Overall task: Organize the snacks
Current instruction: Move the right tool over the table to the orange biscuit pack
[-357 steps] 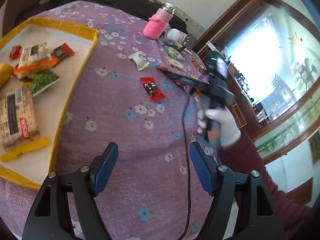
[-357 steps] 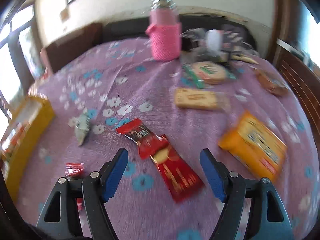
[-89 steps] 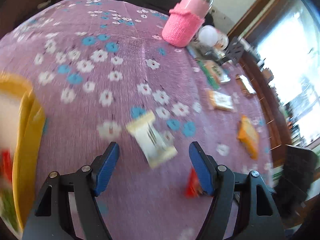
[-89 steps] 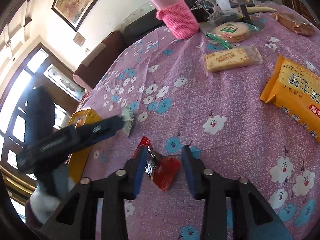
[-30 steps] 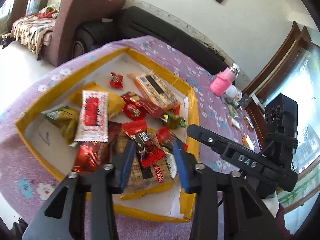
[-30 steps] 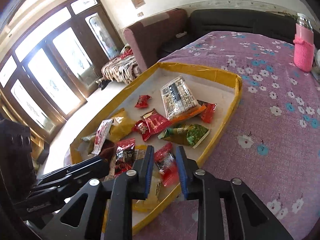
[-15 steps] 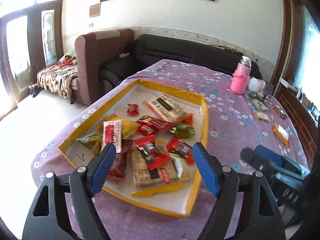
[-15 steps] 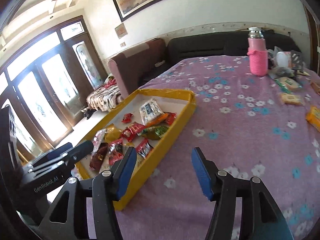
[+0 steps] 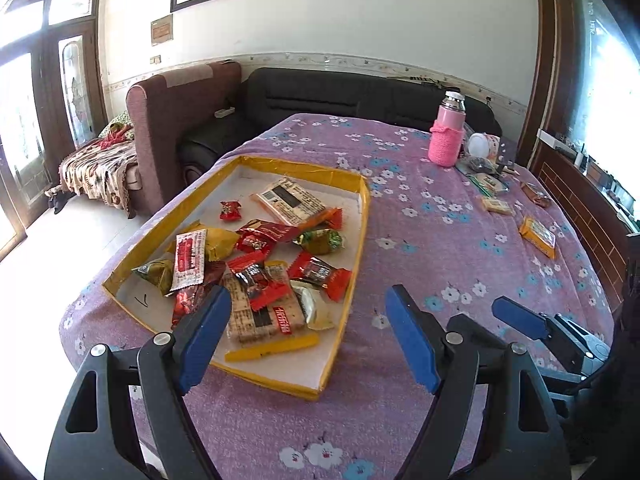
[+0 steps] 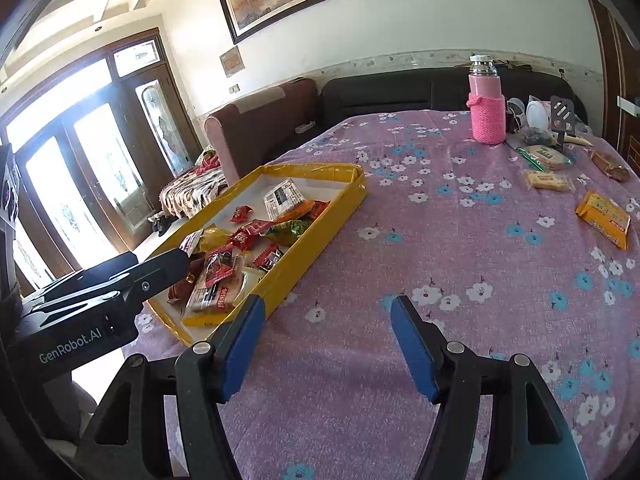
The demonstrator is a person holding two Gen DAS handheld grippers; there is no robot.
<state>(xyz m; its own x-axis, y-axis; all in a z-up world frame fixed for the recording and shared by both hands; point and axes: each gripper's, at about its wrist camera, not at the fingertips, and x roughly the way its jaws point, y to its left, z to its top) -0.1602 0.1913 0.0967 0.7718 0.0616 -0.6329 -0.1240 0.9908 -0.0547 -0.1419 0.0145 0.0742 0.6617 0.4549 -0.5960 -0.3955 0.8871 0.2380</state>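
A yellow-rimmed tray (image 9: 362, 216) with a white floor lies on the purple flowered tablecloth and holds several snack packets, among them red wrappers (image 9: 316, 272) and a biscuit pack (image 9: 260, 316). My left gripper (image 9: 308, 296) hovers open over the tray's near end with nothing between its fingers. My right gripper (image 10: 328, 308) is over bare cloth just right of the tray rim (image 10: 320, 232); its jaws are opening and empty. An orange pack (image 10: 604, 212), a pale biscuit pack (image 10: 548, 181) and a round green pack (image 10: 542, 156) lie loose at the table's far right.
A pink knit-covered bottle (image 10: 486, 108) stands at the back right beside small clutter and a brown packet (image 10: 610, 168). Sofas stand behind the table. The table edge drops off left of the tray. In the left wrist view, one blue fingertip (image 9: 516, 316) of the right gripper shows.
Both grippers held red packets over the tray a second ago; both have let go, opened wide and drawn back from the tray, the right one over the cloth.
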